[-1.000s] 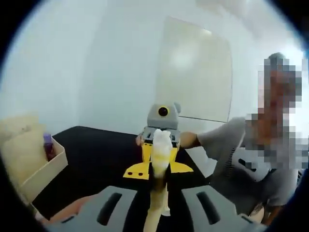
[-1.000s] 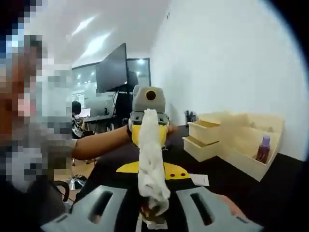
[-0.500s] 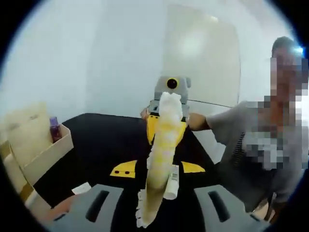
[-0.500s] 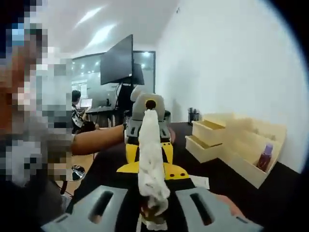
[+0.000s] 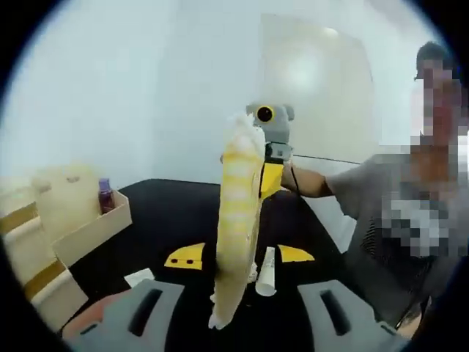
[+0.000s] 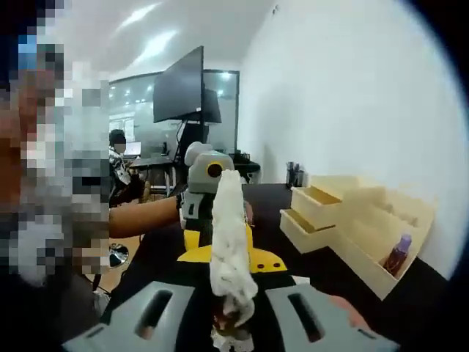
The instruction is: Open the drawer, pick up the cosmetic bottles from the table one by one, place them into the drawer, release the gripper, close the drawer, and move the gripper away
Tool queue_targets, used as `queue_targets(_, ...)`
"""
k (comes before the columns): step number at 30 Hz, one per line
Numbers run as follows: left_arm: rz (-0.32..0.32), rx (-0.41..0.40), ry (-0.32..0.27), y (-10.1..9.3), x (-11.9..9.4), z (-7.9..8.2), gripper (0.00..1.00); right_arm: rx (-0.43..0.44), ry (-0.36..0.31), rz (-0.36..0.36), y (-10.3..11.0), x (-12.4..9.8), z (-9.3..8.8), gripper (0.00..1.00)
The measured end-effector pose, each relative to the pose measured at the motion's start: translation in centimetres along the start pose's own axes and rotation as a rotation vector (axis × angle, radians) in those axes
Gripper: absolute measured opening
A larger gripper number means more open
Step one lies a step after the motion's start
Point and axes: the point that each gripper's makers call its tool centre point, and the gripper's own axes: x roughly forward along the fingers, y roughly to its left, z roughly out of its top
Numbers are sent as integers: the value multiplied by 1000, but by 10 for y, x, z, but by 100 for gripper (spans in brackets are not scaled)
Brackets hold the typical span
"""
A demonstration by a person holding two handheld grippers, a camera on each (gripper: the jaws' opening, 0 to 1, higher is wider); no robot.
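Both tools pinch 1 towel (image 5: 236, 220) — left tool (image 5: 238, 323); right tool (image 6: 231, 323).

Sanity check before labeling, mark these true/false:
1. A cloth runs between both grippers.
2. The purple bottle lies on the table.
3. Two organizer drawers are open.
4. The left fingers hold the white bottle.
1. True: the cloth stretches from the left gripper to the right gripper.
2. False: the purple bottle stands in a compartment of the organizer.
3. True: two drawers are pulled out.
4. False: the white bottle rests on the black table.
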Motion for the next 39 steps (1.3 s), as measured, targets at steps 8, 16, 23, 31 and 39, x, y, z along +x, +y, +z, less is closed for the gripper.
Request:
queue_targets(8, 89, 19, -39, 9, -14, 4, 37, -41, 7, -43, -19, -15, 21, 10)
queue_targets(16, 174, 48, 2, 21, -15, -13, 38, -66, 36, -79, -37, -25, 35, 10)
queue_targets(23, 270, -15, -100, 36, -26, -4, 52, -90, 72, -97, -47, -25, 41, 10)
queue_targets(31, 420, -19, -133, 62, -46, -7, 53, -120, 89, -114, -72, -18, 49, 11)
queue_targets(39, 474, -7, -100, 70, -47, -14, 53, -126, 92, -125, -92, -11, 53, 11)
